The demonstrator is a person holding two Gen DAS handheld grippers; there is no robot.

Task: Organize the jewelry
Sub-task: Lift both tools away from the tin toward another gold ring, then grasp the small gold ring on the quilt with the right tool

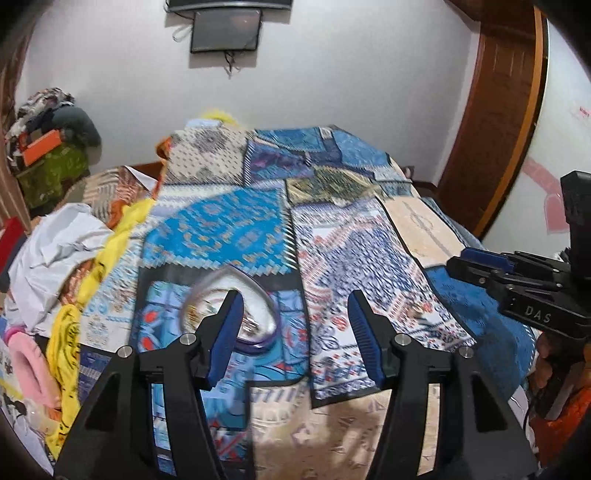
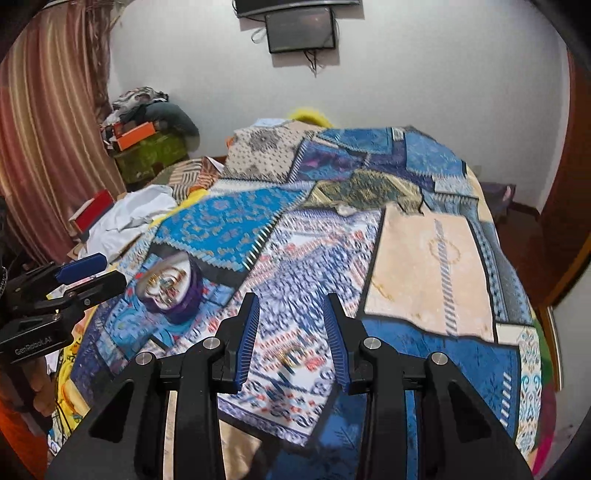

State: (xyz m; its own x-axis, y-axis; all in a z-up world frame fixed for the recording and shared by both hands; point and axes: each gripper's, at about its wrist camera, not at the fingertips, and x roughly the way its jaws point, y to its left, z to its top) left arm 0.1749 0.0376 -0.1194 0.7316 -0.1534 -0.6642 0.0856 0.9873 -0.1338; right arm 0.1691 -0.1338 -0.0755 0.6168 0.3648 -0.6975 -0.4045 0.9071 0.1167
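Patchwork blue-and-cream patterned cloth (image 1: 258, 229) covers the bed under a white wall; dark wall-mounted screen (image 1: 225, 31) up top. Left wrist view: your left gripper (image 1: 295, 325) has its blue-padded fingers spread wide, nothing between them. Heart-shaped clear-lidded purple jewelry box (image 1: 229, 306) sits on the cloth, partly behind the left finger, blurred. Your right gripper (image 1: 476, 266) enters at the right edge, side-on; can't tell its gap here.

Right wrist view: your right gripper (image 2: 291, 332) is parted, empty, above the cloth (image 2: 424, 258). Small gold ring (image 2: 288, 356) lies on the cloth between the fingers, blurred. Jewelry box (image 2: 170, 288) sits left, gold pieces inside, just beside your left gripper (image 2: 92, 273).
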